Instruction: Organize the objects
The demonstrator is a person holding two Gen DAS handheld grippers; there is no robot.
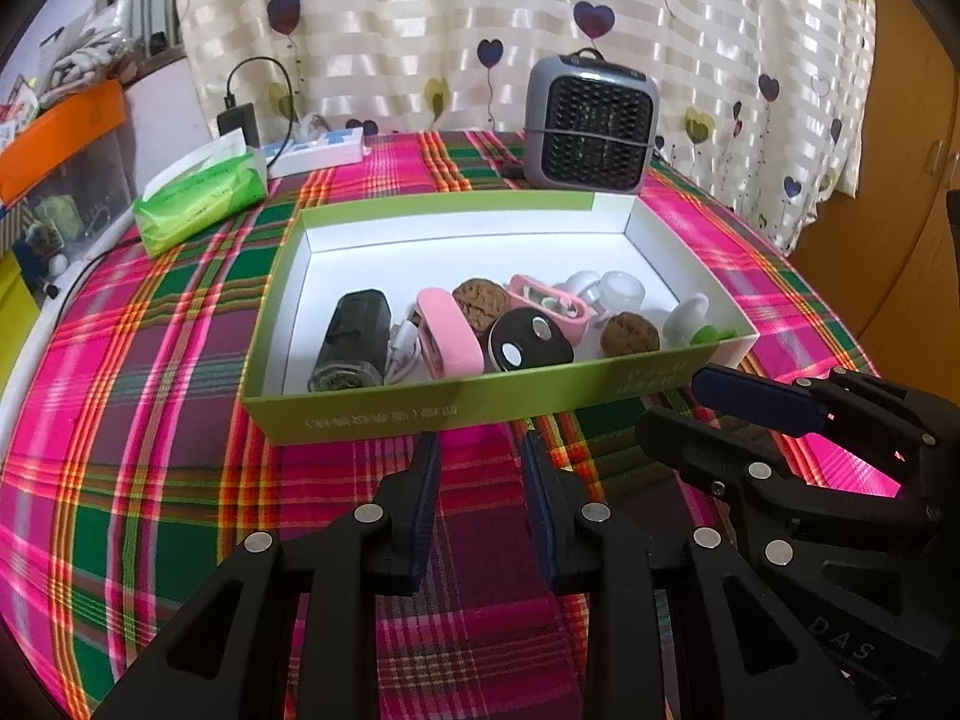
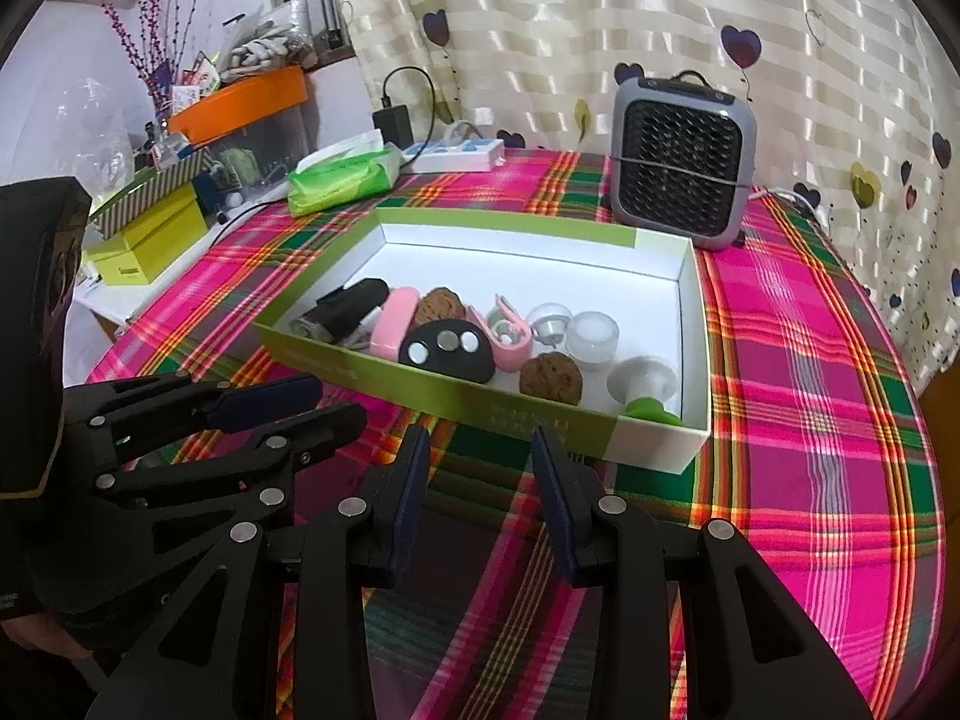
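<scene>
inside the green box (image 1: 372,414): walnuts (image 1: 630,333), pink case (image 1: 450,339), black cylinder (image 1: 354,336).

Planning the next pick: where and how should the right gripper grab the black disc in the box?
Judging by its pose, take the black disc across its rim, from above. It lies tilted on the pink case near the box's front wall, so a side approach is blocked. The right gripper is open and empty.

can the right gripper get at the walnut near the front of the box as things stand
Probably yes. The right gripper is open and empty just short of the box. The walnut lies uncovered behind the low front wall, so it would need to come in over that wall.
</scene>
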